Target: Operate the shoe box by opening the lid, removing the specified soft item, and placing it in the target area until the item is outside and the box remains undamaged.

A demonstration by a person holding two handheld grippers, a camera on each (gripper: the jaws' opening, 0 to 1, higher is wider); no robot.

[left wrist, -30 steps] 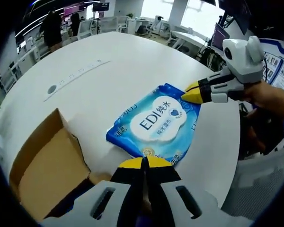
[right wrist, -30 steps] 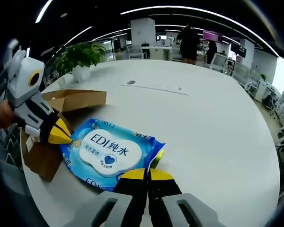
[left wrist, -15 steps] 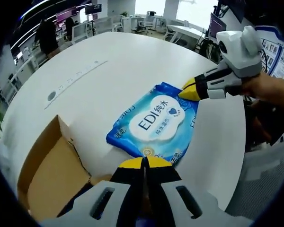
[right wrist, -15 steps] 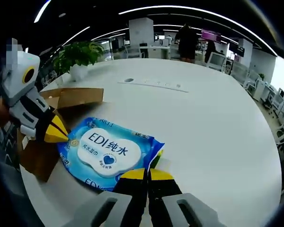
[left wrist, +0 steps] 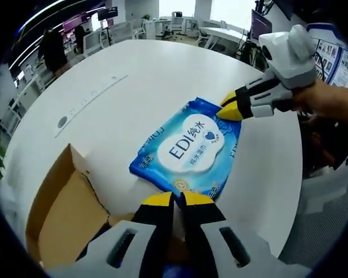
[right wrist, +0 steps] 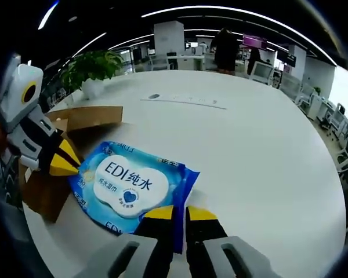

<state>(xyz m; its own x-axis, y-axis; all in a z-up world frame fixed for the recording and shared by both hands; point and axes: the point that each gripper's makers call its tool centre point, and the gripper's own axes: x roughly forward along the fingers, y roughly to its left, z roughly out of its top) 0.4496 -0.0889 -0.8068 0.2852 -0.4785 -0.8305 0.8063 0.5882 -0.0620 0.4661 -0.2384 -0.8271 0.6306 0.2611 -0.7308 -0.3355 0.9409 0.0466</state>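
- Both grippers have parted their jaws a little since the earlier frames: in the left gripper view the left gripper (left wrist: 178, 198), at bottom centre, now shows a narrow gap between its yellow tips where they were pressed together before, and in the right gripper view the right gripper (right wrist: 180, 213) shows the same small gap.
- Left gripper: jaws slightly apart, their tips at the near edge of the blue wet-wipes pack (left wrist: 189, 150); whether they touch the pack I cannot tell.
- Right gripper: jaws slightly apart at the pack's blue edge, low in the centre of the right gripper view; a strip of the pack's edge runs down between the tips.
- In the left gripper view the right gripper comes in from the upper right, held by a hand (left wrist: 330, 103), its yellow tips at the far corner of the pack.
- In the right gripper view the left gripper enters from the left edge, its yellow tip at the pack's left end.
- Wet-wipes pack: lies flat on the white round table (left wrist: 139, 75), outside the box, centre of the left gripper view and lower left of centre in the right gripper view, white label with "EDI" facing up.
- Cardboard shoe box (left wrist: 58, 208): lower left of the left gripper view, open, flap raised, just beside the pack.
- Potted plant (right wrist: 93, 70): upper left of the right gripper view, at the table's far edge.
- A person (right wrist: 225, 51) in dark clothes stands beyond the table, top centre.
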